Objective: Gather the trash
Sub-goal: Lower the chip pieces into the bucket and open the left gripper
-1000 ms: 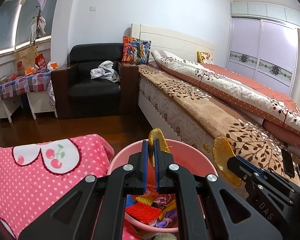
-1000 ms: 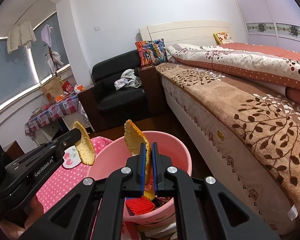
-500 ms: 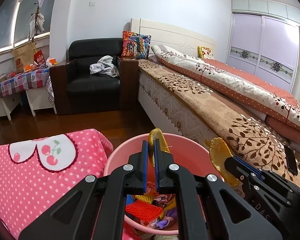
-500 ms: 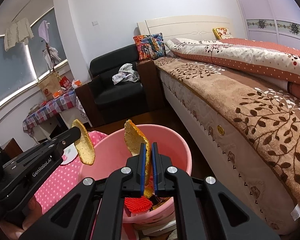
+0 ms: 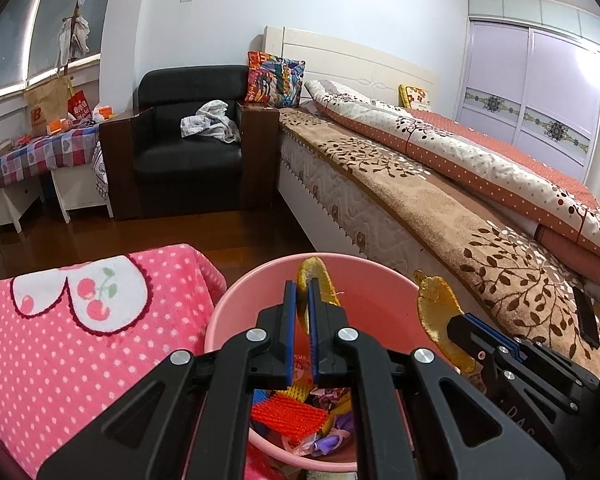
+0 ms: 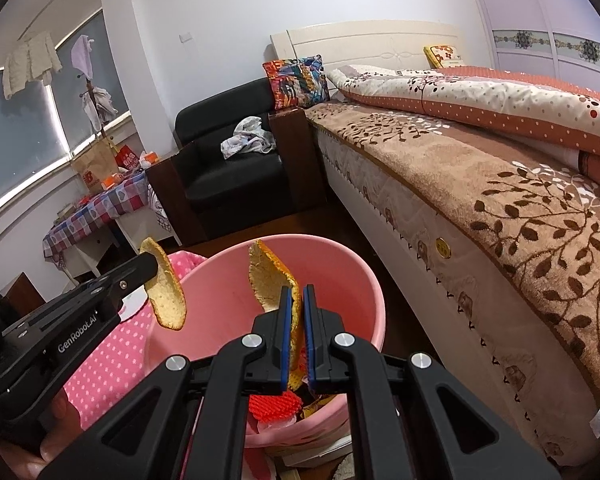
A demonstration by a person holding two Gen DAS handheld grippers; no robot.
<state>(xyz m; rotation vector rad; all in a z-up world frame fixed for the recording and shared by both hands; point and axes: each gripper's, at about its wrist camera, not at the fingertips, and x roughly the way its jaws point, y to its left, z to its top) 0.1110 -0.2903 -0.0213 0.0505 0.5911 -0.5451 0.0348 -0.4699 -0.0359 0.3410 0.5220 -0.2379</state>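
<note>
Readable writing: "GenRobot.AI" in white on the side of the left tongs [image 6: 150,266] as seen from the right wrist view; partial letters "DAS" on the body of the right tongs [image 5: 458,326] from the left wrist view, rest cut off; a logo on the brown paper bag [image 5: 46,106] on the far bench [image 5: 40,148], too small to read with certainty; red packet beside it, print illegible. Left tongs clamped on a yellow peel piece [image 5: 314,286]; right tongs clamped on a second peel piece [image 6: 274,280]; blue pads pressed flat against both faces in each case. Each peel held on edge, long axis roughly upright, upper tip pointing up and slightly away from the camera, lower end hanging below the pads; pale pith face and orange rind face both visible on the right-hand piece. Both pieces located over the open mouth of the pink bucket [image 6: 364,276], between bed [image 6: 500,200] and pink dotted cloth [image 5: 60,340]. Bucket contents partly hidden behind tong bodies: red mesh item [image 5: 288,414] and mixed wrappers discernible, remainder indistinct; bucket base cut off by lower frame edge; part of a hand [image 6: 56,412] visible under the left tongs, mostly hidden.
</note>
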